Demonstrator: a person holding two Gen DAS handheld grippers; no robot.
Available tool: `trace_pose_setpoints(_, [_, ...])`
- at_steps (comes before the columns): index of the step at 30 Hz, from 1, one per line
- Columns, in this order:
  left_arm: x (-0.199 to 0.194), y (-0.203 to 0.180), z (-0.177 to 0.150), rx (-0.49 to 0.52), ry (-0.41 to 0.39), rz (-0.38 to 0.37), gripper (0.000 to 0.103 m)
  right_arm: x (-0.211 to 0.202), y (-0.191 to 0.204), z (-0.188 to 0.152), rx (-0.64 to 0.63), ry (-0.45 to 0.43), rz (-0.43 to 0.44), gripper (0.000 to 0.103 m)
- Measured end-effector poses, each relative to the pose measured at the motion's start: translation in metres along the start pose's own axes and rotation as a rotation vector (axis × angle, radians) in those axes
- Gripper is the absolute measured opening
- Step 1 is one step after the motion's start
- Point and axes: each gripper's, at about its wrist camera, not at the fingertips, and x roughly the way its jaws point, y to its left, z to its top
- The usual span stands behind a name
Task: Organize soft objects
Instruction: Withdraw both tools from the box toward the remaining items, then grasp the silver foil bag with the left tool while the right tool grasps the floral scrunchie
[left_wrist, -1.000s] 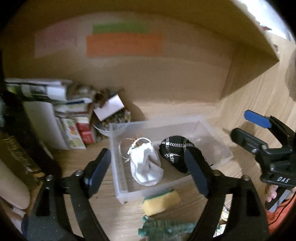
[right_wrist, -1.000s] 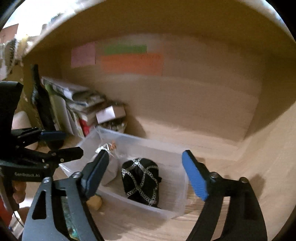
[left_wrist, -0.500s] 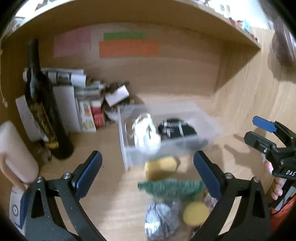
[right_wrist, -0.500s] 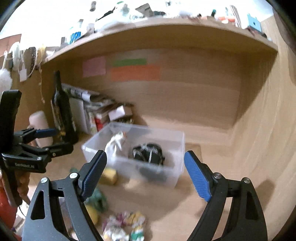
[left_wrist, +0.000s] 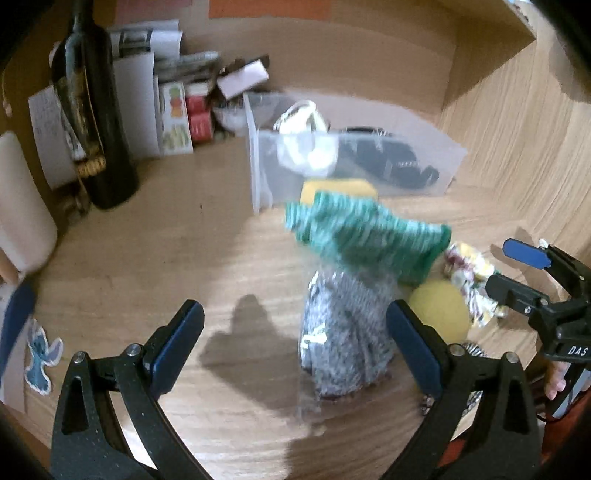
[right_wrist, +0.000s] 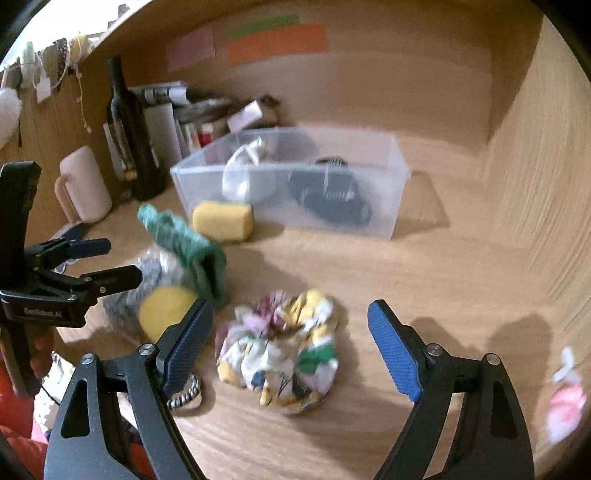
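Left wrist view: left gripper (left_wrist: 295, 339) with jaws spread wide, just opened further, nothing clamped; grey knit bundle (left_wrist: 347, 332) between them; right gripper (left_wrist: 517, 273) reads "DAS" | Right wrist view: right gripper (right_wrist: 290, 343) jaws apart over floral scrunchie (right_wrist: 280, 354); left gripper reads "GenRobot.AI"; bare bench (right_wrist: 443, 266) rightward; clear bin (right_wrist: 291, 177) behind.

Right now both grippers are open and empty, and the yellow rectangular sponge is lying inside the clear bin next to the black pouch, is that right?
Not quite. The yellow rectangular sponge lies on the wooden surface just outside the clear bin, against its front wall, as the right wrist view shows. The black pouch is inside. The left gripper and right gripper are indeed open and empty.
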Motion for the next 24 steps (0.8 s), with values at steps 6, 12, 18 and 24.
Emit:
trace_pose_setpoints(6, [0.003, -0.005, -0.008, -0.008, -0.011, -0.011, 0.1, 0.014, 0.004, -0.014, 0.002, 0.061, 0.014, 0.084])
trace_pose_setpoints(12, [0.009, -0.015, -0.012, 0.026, 0.002, -0.053, 0.078, 0.018, 0.003, -0.017, 0.012, 0.066, 0.018, 0.073])
trace_pose_setpoints(18, [0.006, -0.012, -0.012, 0.011, -0.006, -0.087, 0.047, 0.017, 0.0, -0.016, 0.013, 0.058, -0.004, 0.038])
trace_pose_setpoints(24, [0.0, -0.017, -0.013, 0.05, -0.026, -0.047, 0.038, 0.016, -0.004, -0.016, 0.021, 0.046, -0.008, 0.02])
